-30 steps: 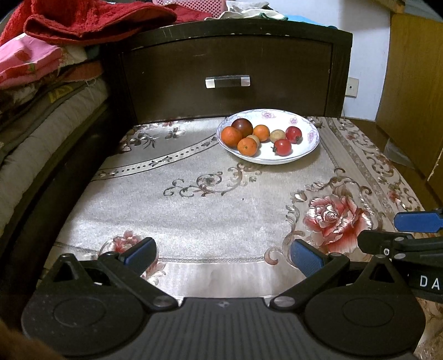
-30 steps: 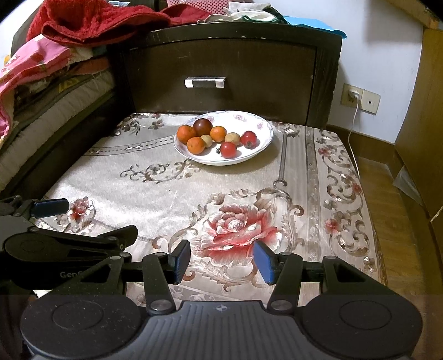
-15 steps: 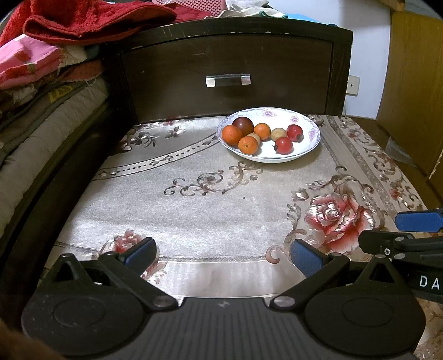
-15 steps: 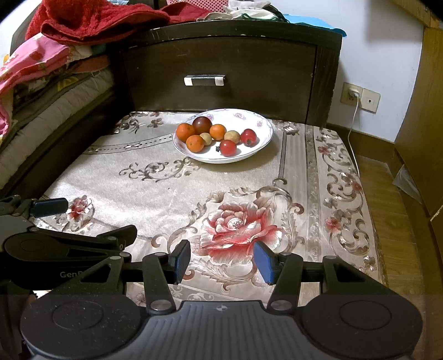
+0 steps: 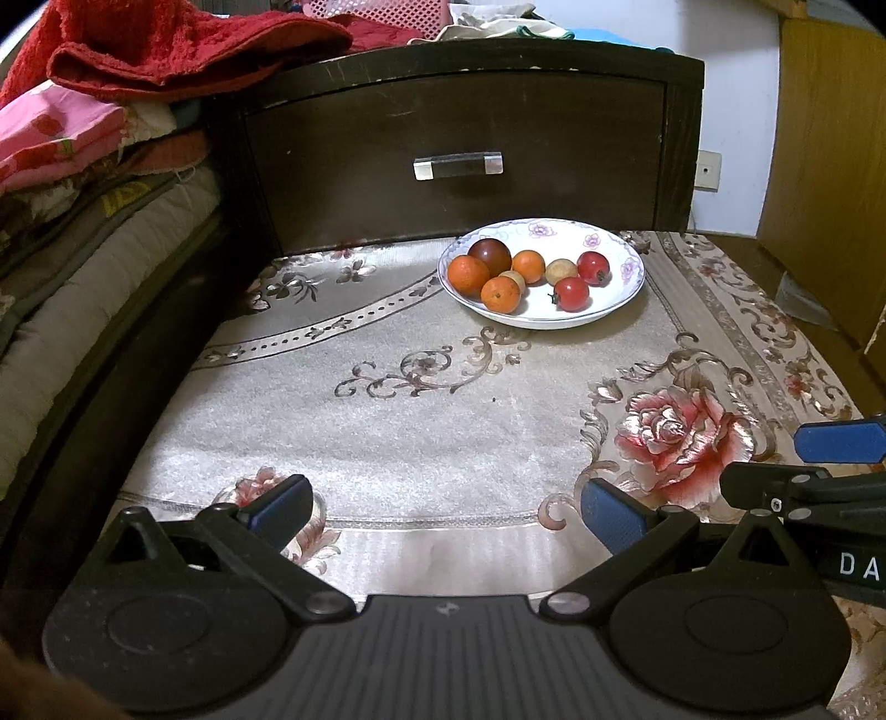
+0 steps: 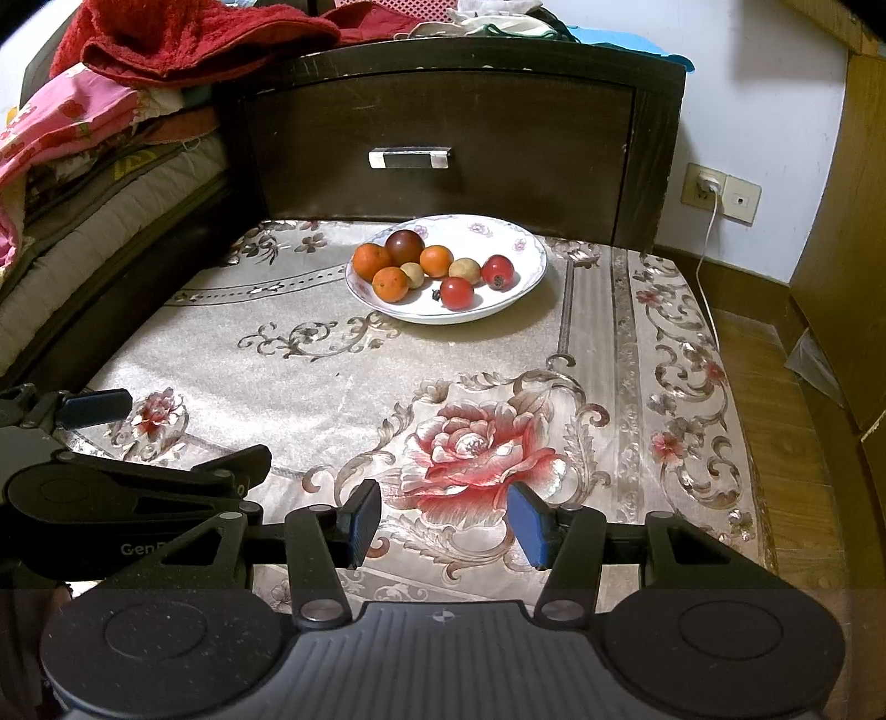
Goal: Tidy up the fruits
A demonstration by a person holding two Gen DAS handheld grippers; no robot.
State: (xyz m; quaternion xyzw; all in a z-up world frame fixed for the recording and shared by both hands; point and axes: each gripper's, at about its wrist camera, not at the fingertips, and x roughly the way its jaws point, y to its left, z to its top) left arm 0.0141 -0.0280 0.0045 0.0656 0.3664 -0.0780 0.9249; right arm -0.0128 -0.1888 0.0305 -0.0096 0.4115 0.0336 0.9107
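Note:
A white floral plate sits at the far side of the cloth-covered table and holds several fruits: oranges, a dark plum, two red tomatoes and small tan fruits. My left gripper is open and empty, low over the table's near edge, far from the plate. My right gripper is open and empty beside it, over the rose pattern. Each gripper shows at the edge of the other's view.
A dark wooden drawer front with a metal handle stands right behind the plate. Bedding and red towels pile up on the left. A wall socket with a white cable and a wooden floor lie to the right.
Both grippers have drifted slightly; the plate sits a little higher in both views. Neither gripper's jaws have changed.

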